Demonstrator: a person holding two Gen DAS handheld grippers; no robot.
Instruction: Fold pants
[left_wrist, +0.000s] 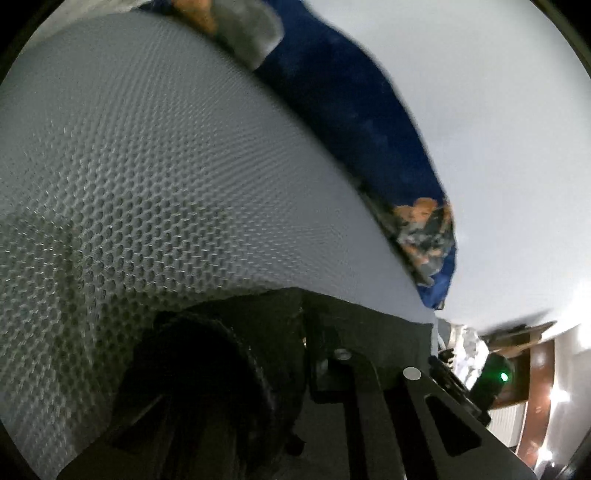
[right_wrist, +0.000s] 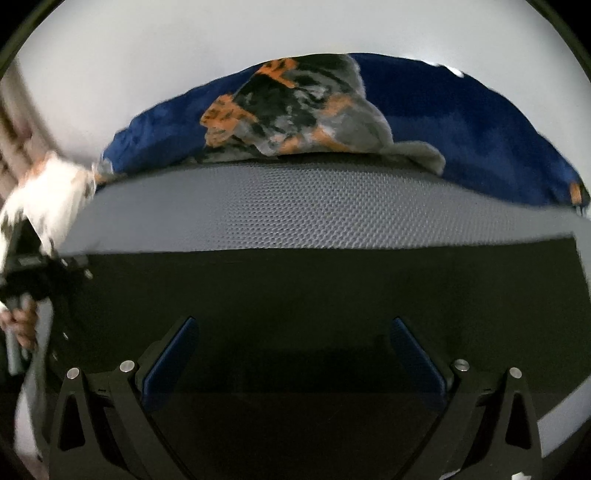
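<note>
The pants are black (right_wrist: 314, 288) with a grey mesh lining (right_wrist: 295, 206), spread on a white surface (right_wrist: 147, 66). My right gripper (right_wrist: 291, 343) is open just above the black cloth, its blue pads (right_wrist: 173, 354) wide apart with nothing pinched between them. In the left wrist view the mesh lining (left_wrist: 147, 166) is lifted and drapes over my left gripper (left_wrist: 332, 350). That gripper's tips are buried in bunched black cloth (left_wrist: 266, 325), shut on the pants' edge. The right wrist view shows the left gripper (right_wrist: 33, 269) at the cloth's left corner, held by a hand (right_wrist: 18, 325).
A blue garment (right_wrist: 461, 122) with an orange, grey and black camouflage patch (right_wrist: 288, 110) lies just beyond the pants; in the left wrist view the blue garment (left_wrist: 351, 110) lies right of the mesh. A white patterned sleeve (right_wrist: 48, 192) is at left. Brown furniture (left_wrist: 539, 365) and a green light (left_wrist: 503, 376) sit far right.
</note>
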